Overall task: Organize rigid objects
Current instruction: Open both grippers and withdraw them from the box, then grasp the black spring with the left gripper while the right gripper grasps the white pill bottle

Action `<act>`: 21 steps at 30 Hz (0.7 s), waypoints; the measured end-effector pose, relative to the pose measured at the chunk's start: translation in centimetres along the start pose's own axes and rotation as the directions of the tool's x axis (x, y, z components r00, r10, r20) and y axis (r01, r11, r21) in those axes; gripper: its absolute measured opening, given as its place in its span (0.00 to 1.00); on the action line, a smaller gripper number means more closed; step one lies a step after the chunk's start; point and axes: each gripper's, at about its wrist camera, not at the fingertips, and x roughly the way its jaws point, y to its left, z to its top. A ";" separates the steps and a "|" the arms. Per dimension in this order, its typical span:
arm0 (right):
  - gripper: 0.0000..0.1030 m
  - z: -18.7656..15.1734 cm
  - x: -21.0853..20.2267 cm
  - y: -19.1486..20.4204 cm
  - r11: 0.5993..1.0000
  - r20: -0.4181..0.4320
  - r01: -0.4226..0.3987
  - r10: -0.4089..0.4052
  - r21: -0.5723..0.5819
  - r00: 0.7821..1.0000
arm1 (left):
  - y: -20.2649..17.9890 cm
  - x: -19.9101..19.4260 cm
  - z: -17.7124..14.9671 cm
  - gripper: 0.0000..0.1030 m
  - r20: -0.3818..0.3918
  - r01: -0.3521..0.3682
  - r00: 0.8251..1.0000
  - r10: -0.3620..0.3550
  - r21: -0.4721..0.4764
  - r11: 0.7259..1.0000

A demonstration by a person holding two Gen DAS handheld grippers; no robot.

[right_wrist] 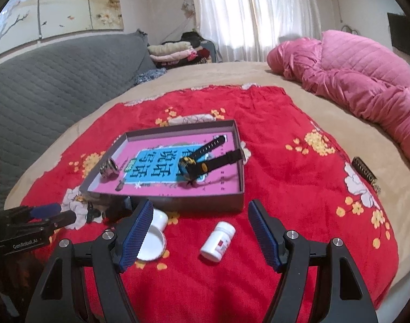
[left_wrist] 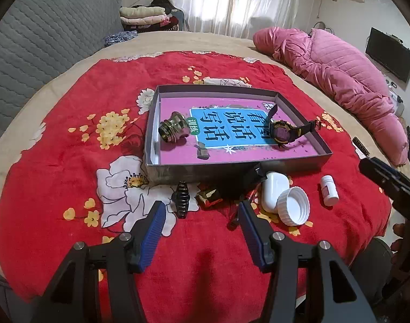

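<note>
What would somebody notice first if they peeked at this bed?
Probably the bright red flowered blanket spread over the bed, with a shallow grey box in the middle holding a pink book, a black watch and a shiny metal ring. In front of the box lie a white bottle on its side and a white cap. A puffy pink quilt is heaped at the right.

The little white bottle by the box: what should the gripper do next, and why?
Probably ease the right gripper down around the white bottle. It lies on its side outside the box, between open, empty jaws, while the watch is already inside.
</note>
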 end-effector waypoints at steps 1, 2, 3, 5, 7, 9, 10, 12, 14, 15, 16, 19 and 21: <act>0.72 -0.1 0.2 -0.2 1.000 -0.010 0.006 -0.006 0.004 1.000 | 0.0 0.0 0.0 0.54 -0.001 -0.001 1.000 0.001 0.000 1.000; 0.72 -0.3 0.3 -0.3 1.000 -0.020 0.009 -0.009 0.007 1.000 | 0.1 0.1 -0.1 0.54 -0.004 -0.001 1.000 0.001 -0.001 1.000; 0.72 -0.4 0.4 -0.4 1.000 -0.030 0.014 -0.014 0.010 0.999 | 0.1 0.2 -0.1 0.54 -0.007 -0.001 1.000 0.001 -0.003 1.000; 0.72 -0.7 0.8 -0.5 1.000 -0.051 0.025 -0.025 0.008 0.998 | 0.2 0.3 -0.2 0.54 -0.015 -0.001 1.000 0.001 -0.008 1.000; 0.72 -0.9 1.2 -0.6 0.999 -0.068 0.035 -0.034 0.006 0.997 | 0.4 0.5 -0.3 0.54 -0.022 0.001 1.000 -0.001 -0.016 1.000; 0.72 -1.2 1.7 -0.8 0.999 -0.091 0.046 -0.045 0.007 0.995 | 0.5 0.7 -0.4 0.54 -0.029 0.001 1.000 -0.002 -0.021 1.000; 0.72 -1.4 1.9 -0.9 0.999 -0.101 0.046 -0.045 0.009 0.994 | 0.5 0.8 -0.4 0.54 -0.032 0.002 0.999 -0.003 -0.022 1.000; 0.72 -1.6 2.3 -1.0 0.999 -0.117 0.049 -0.048 0.006 0.992 | 0.6 1.0 -0.4 0.54 -0.038 0.004 0.999 -0.005 -0.024 1.000; 0.72 -1.8 2.7 -0.8 0.999 -0.129 0.046 -0.046 -0.002 0.991 | 0.6 1.1 -0.5 0.54 -0.042 0.007 0.999 -0.008 -0.025 1.000; 0.72 -1.9 2.8 -0.7 0.999 -0.134 0.044 -0.045 -0.009 0.990 | 0.6 1.2 -0.5 0.54 -0.044 0.009 0.999 -0.010 -0.026 1.000; 0.72 -2.0 2.9 -0.6 0.999 -0.138 0.042 -0.043 -0.012 0.990 | 0.6 1.3 -0.5 0.54 -0.048 0.010 0.999 -0.012 -0.026 1.000; 0.72 -2.3 3.4 -0.5 0.999 -0.161 0.040 -0.043 -0.020 0.986 | 0.7 1.5 -0.6 0.54 -0.057 0.014 0.998 -0.015 -0.030 0.999; 0.72 -2.4 3.7 -0.5 0.999 -0.172 0.041 -0.044 -0.021 0.984 | 0.7 1.7 -0.7 0.54 -0.062 0.014 0.998 -0.016 -0.033 0.999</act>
